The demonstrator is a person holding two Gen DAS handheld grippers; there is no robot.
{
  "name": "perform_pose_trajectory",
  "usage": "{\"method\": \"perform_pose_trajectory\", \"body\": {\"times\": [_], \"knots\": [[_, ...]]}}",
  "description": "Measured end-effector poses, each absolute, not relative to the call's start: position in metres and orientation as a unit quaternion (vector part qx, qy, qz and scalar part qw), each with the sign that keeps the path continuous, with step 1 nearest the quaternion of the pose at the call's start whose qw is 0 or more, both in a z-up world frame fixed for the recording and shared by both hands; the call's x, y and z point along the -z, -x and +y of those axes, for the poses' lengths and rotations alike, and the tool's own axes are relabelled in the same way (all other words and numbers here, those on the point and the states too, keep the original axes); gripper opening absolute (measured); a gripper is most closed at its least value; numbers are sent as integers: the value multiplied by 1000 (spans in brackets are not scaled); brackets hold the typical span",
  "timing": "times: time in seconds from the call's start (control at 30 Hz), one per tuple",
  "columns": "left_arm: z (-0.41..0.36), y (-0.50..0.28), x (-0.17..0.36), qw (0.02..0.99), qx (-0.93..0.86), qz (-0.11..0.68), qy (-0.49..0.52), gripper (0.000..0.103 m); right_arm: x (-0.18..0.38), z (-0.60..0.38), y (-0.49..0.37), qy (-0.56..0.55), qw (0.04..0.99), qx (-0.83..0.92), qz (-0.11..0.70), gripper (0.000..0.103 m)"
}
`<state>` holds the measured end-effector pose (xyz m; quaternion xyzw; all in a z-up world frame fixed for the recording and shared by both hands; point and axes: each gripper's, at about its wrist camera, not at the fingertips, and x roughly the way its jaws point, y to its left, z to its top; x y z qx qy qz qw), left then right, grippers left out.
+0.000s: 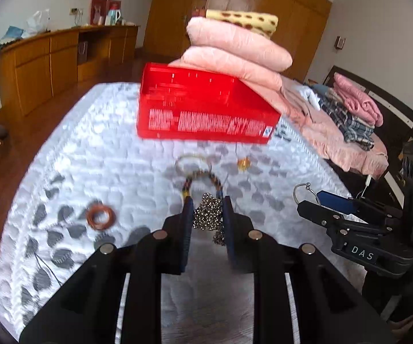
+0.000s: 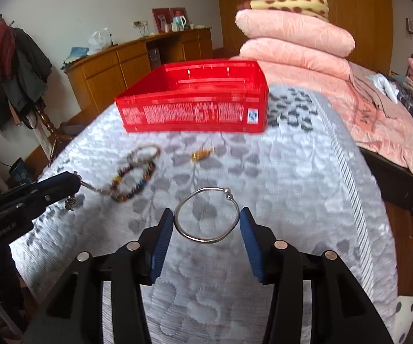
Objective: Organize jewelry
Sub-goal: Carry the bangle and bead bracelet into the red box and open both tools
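Your left gripper [image 1: 206, 209] fingers clamp the clumped silver bead chain [image 1: 208, 215], right gripper [image 2: 206, 223] fingers pinch the thin silver wire bangle [image 2: 206, 215] above the bed; the springy bangle could pop free short of the open red plastic box [image 2: 195, 97].

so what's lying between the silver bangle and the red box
In the right wrist view, a small gold piece lies on the bedspread between the silver bangle and red box.

Left gripper [image 1: 206, 203] and right gripper [image 2: 206, 223]: black angular bodies, blue ribbed pads, 4 round silver studs each.
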<state>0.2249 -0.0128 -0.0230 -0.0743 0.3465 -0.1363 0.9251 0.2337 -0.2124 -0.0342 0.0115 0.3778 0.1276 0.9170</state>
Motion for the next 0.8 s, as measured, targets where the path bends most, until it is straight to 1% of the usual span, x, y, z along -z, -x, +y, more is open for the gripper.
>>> {"method": "perform_pose_trajectory", "body": {"times": [0.13,0.33,0.8], "knots": [[-14,-230,8,932,136,327,70,19,22,-213,-244,-12,921,-127,367,47],[-18,-247,-2,937,128,318,59,19,10,-213,-263,-18,924,-129,359,47],[-23,-306,-31,944,129,297,62,19,-24,-215,-321,-25,933,-127,336,47]]}}
